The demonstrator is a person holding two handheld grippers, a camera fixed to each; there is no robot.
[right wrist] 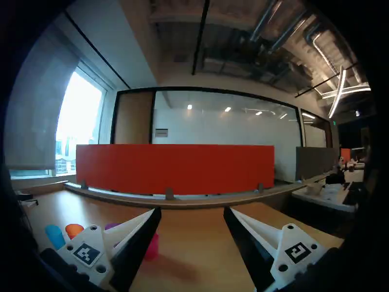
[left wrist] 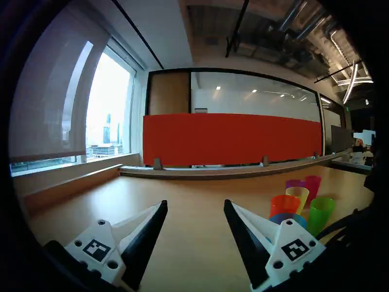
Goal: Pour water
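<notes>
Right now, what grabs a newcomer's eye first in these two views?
The long red partition across the far edge of the wooden desk dominates both views. Next comes the cluster of coloured cups, low right in the left gripper view, and the bright window at its left. Both the left gripper and right gripper hang open, holding nothing.

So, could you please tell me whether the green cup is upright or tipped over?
Upright: the green cup stands on the table, wider rim on top.
</notes>
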